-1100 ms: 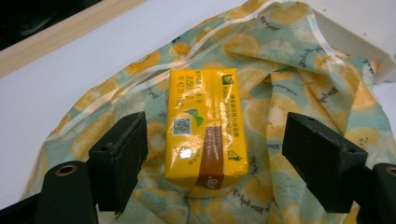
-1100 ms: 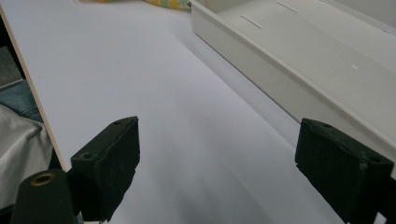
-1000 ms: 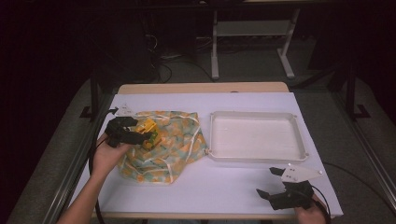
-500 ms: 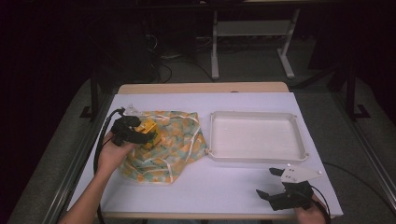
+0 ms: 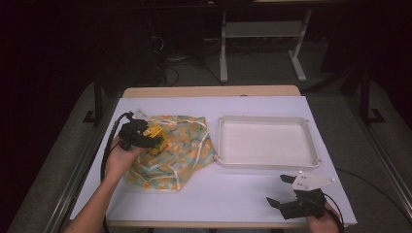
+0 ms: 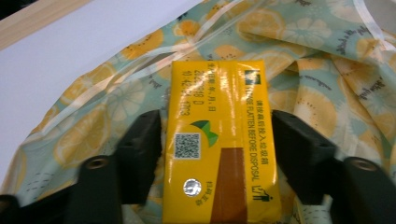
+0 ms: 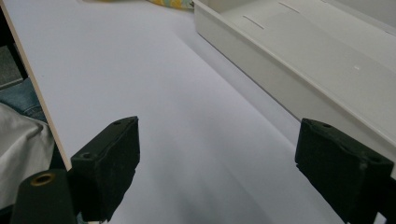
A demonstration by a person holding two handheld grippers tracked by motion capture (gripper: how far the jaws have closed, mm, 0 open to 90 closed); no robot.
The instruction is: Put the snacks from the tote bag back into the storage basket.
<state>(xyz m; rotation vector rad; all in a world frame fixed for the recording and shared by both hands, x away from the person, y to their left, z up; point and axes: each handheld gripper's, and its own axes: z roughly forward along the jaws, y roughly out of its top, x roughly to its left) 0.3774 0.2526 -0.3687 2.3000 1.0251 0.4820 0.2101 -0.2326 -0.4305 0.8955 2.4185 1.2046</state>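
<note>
Tray: one shallow white rectangular plastic tray (image 5: 268,142) on the right half of the white table top (image 5: 228,187); nothing lies in it. In the right gripper view its near wall (image 7: 280,88) runs beside the right-hand jaw.
Cloth bag: one crumpled fabric bag printed with orange citrus slices on pale green (image 5: 180,150), just left of the tray, lying flat on the table. The carton rests on its upper left part; whether that is inside an opening or merely on top cannot be told.
Carton: one small yellow rectangular drink carton with a brown stripe and a QR code (image 6: 219,149), in the high view at the bag's upper left (image 5: 156,132).
Left gripper (image 5: 145,141): its jaws have just been closing; the two black pads now press on the carton's long sides, pinching it.
Right gripper (image 5: 282,191): jaws spread wide over bare table near the front right corner, well apart from the bag, holding nothing.
Count: one tray, one bag, one carton, two grippers.
</note>
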